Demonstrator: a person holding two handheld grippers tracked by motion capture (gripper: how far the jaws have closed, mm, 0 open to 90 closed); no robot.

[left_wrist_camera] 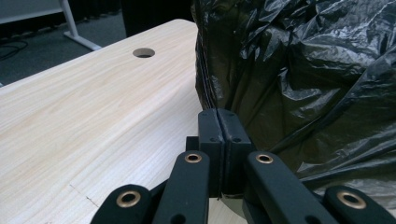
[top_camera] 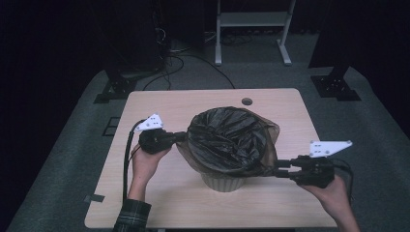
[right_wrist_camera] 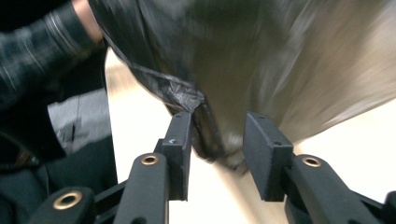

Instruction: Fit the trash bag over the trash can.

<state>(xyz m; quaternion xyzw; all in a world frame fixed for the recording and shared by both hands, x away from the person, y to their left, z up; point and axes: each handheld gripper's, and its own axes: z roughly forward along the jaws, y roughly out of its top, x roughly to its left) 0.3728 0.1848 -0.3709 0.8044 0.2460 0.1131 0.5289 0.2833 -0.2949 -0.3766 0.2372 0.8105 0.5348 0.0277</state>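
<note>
Two grippers at one black bin liner (top_camera: 231,140), draped over a pale ribbed wastebasket (top_camera: 222,181) mid-table (top_camera: 159,203).
Left gripper (left_wrist_camera: 218,122): jaws pressed together, pinching the liner's edge at the basket's left side.
Right gripper (right_wrist_camera: 215,140): jaws spread, a fold of liner hem between them, unclamped.
Handling advice: keep the left pinch firm, centre the right pads on the hem before closing, then draw the film down evenly to avoid tearing.

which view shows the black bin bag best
The high view: the whole black bin bag draped over its bin. The left gripper view gives a close wrinkled side, the right gripper view a blurred edge.
</note>
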